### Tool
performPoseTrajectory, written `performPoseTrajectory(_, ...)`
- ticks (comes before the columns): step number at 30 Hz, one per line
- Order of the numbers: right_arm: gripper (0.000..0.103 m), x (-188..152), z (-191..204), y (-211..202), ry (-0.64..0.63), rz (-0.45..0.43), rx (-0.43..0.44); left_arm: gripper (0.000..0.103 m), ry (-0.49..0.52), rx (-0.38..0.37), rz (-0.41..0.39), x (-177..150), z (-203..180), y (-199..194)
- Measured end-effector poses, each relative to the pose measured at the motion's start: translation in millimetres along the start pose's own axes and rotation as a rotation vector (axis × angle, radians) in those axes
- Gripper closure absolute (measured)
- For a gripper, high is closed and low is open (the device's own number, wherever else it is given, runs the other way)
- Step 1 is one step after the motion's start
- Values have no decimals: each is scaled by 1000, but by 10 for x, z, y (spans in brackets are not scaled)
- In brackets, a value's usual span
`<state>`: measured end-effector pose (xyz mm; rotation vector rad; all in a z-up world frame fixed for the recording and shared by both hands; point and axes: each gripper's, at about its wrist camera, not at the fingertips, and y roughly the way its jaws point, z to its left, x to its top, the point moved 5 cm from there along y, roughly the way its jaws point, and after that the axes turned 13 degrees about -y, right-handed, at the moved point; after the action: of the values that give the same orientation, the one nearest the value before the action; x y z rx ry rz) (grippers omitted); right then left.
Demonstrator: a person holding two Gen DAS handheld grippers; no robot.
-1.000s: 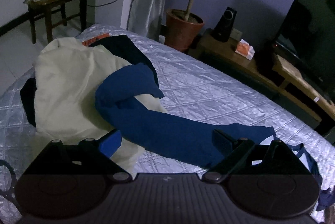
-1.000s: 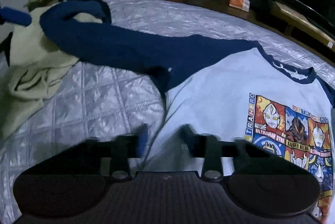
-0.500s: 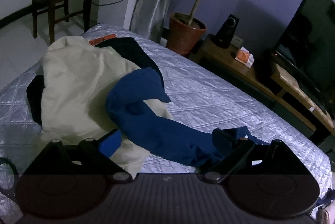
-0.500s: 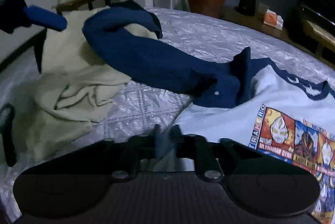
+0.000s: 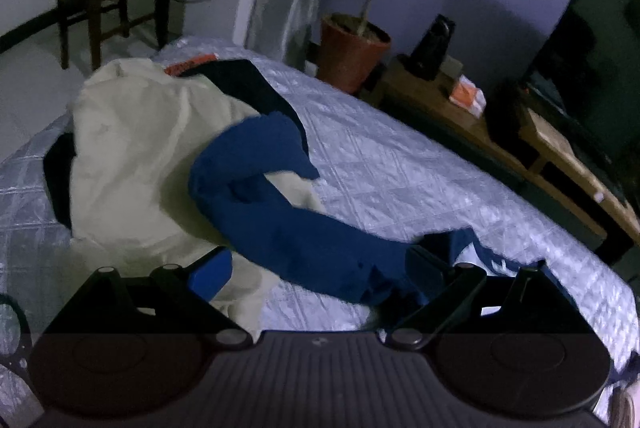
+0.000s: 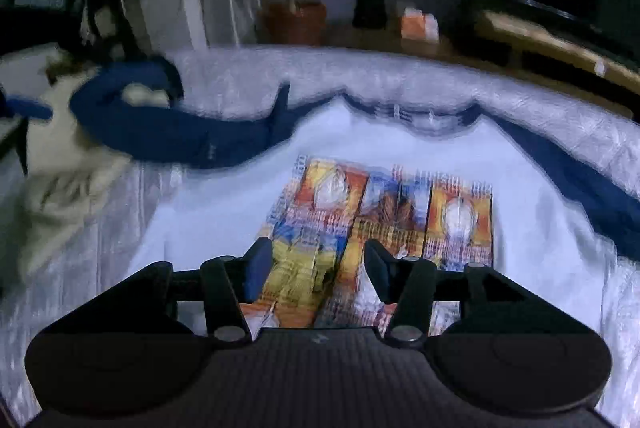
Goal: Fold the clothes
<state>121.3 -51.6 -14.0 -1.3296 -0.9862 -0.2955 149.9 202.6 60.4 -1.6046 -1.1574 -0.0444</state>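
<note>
One white raglan T-shirt (image 6: 224,196) with two navy sleeves and one colourful cartoon print lies flat, face up, on the silver quilted bedspread (image 5: 400,180); its long navy sleeve (image 5: 288,228) trails onto one heap of cream garments (image 5: 140,148). Your right gripper (image 6: 316,264) hovers over the print, jaws opening, nothing between them. Your left gripper (image 5: 316,268) stands wide above that sleeve, pads clear of it.

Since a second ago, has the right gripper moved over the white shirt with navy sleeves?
Yes. The right gripper has shifted from the shirt's left edge to above its colourful printed panel, jaws opening, nothing between them.
</note>
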Motion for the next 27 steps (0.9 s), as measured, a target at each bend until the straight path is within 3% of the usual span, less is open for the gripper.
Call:
performPoseTrajectory(3, 42, 449, -41, 98, -37, -62, 42, 11, -9, 40, -51, 82, 34, -50)
performPoseTrajectory(6, 38, 853, 237, 260, -186, -106, 98, 11, -55, 93, -80, 159, 156, -60)
performPoseTrajectory(8, 29, 927, 582, 451, -346, -78, 164, 11, -84, 111, -101, 212, 235, -93)
performPoseTrajectory(10, 31, 856, 874, 703, -504, -14, 163, 11, -98, 123, -127, 264, 296, -142)
performPoseTrajectory(12, 35, 777, 1007, 934, -568, 29, 114, 11, -105, 124, -146, 311, 341, -187)
performPoseTrajectory(16, 38, 765, 942, 1190, -478, 71, 62, 10, -134, 112, -136, 370, 412, -190)
performPoseTrajectory(17, 45, 773, 937, 1240, -459, 80, 65, 10, -136, 107, -134, 369, 412, -191)
performPoseTrajectory(18, 71, 791, 938, 1274, -441, 86, 71, 10, -138, 102, -131, 368, 412, -192)
performPoseTrajectory(19, 84, 837, 951, 1301, -417, 89, 78, 10, -140, 98, -128, 367, 412, -193)
performPoseTrajectory(25, 85, 1256, 1089, 1234, -196, -46, 118, 10, -175, 89, -172, 391, 435, -274)
performPoseTrajectory(27, 76, 1298, 1198, 1244, -195, -49, 176, 10, -189, 93, -180, 390, 458, -287)
